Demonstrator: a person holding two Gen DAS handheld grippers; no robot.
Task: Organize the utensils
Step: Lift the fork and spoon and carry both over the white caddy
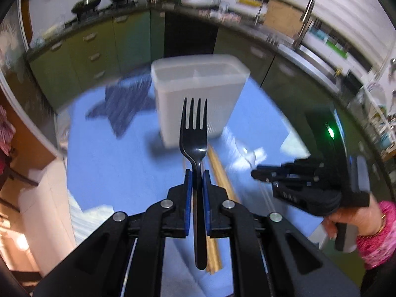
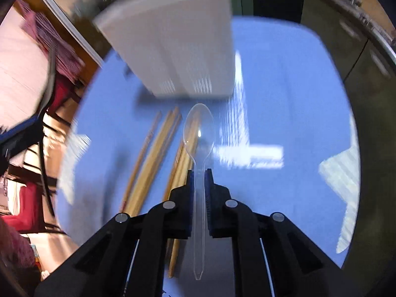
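My left gripper (image 1: 197,173) is shut on a black plastic fork (image 1: 193,128), tines pointing away, lifted above the blue table (image 1: 111,163). Beyond it stands a white translucent utensil holder (image 1: 198,94), upright, with compartments. My right gripper (image 2: 199,173) is shut on the handle of a clear plastic spoon (image 2: 199,128), bowl forward, above the table. Several wooden chopsticks (image 2: 153,158) lie on the blue table under and left of the spoon. The same holder (image 2: 178,47) stands just past them. In the left wrist view the right gripper (image 1: 257,173) appears at the right, held by a hand in a pink sleeve.
A blue patterned cloth (image 1: 123,106) lies on the table left of the holder. Green kitchen cabinets (image 1: 94,49) and a counter with a sink tap (image 1: 305,17) ring the far side. The table edge (image 2: 74,148) drops off at the left, with chairs beyond.
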